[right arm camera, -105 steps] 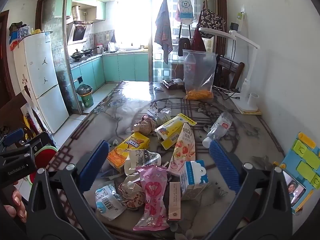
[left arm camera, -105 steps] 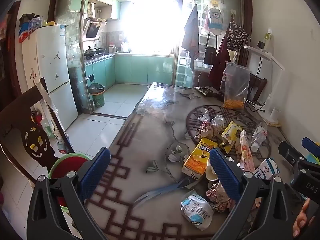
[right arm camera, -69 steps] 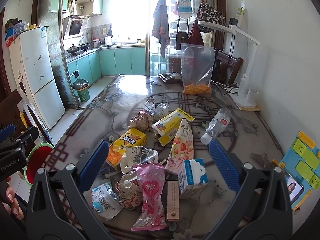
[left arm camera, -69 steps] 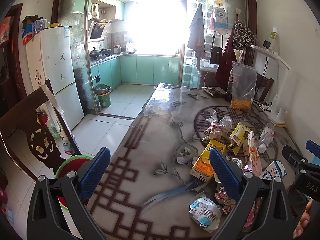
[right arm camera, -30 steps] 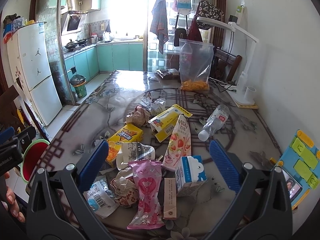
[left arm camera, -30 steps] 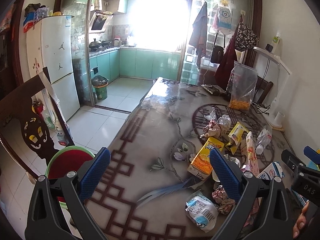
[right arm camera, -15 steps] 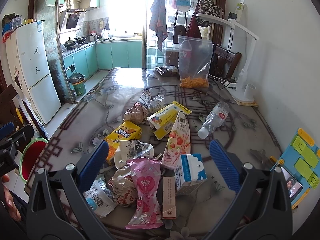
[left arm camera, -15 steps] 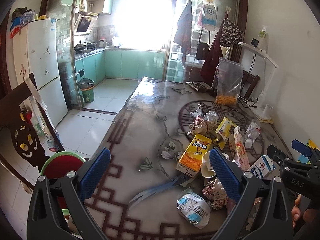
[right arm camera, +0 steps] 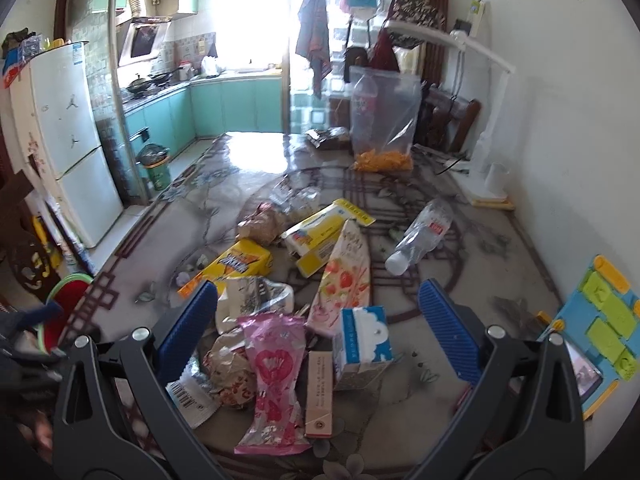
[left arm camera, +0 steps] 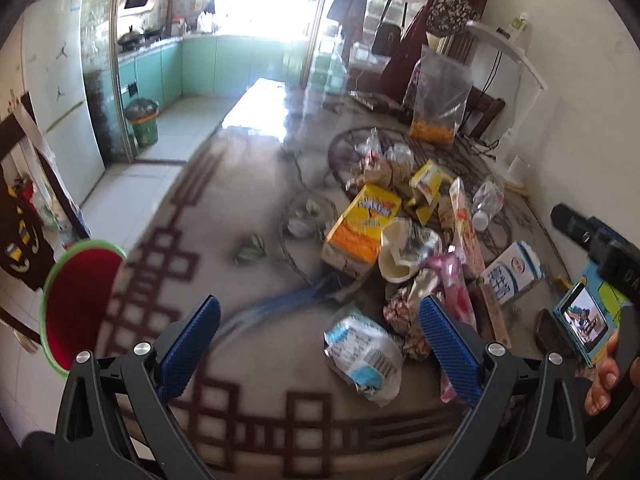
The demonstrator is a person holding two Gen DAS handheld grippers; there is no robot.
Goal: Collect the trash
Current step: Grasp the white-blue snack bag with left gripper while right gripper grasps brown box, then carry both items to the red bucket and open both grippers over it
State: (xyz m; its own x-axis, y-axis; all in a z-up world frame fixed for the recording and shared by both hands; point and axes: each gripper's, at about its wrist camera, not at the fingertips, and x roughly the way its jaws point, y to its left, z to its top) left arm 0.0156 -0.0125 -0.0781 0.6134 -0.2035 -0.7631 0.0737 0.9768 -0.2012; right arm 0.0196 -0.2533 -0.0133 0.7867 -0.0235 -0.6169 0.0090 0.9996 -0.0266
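Note:
Trash lies piled on the patterned table (left arm camera: 168, 248): a yellow-orange carton (left arm camera: 362, 224) (right arm camera: 236, 262), a crumpled paper cup (left arm camera: 404, 250), a white-blue wrapper (left arm camera: 364, 354), a pink wrapper (right arm camera: 274, 376), a strawberry stick box (right arm camera: 346, 276), a blue-white milk carton (right arm camera: 362, 346) and a plastic bottle (right arm camera: 420, 236). A red bin with a green rim (left arm camera: 78, 300) stands on the floor left of the table. My left gripper (left arm camera: 318, 334) is open and empty above the table's near edge. My right gripper (right arm camera: 318, 318) is open and empty above the pile.
A clear bag with orange snacks (right arm camera: 384, 120) stands at the far end. A white lamp (right arm camera: 486, 176) is by the right wall. A phone and blue toy board (right arm camera: 600, 328) lie at the right. A dark chair (left arm camera: 20, 216) and fridge (left arm camera: 60, 112) are left.
My left gripper has swung down and toward the pile, with motion blur; the white-blue wrapper now sits nearer its right finger. My right gripper has stayed almost still.

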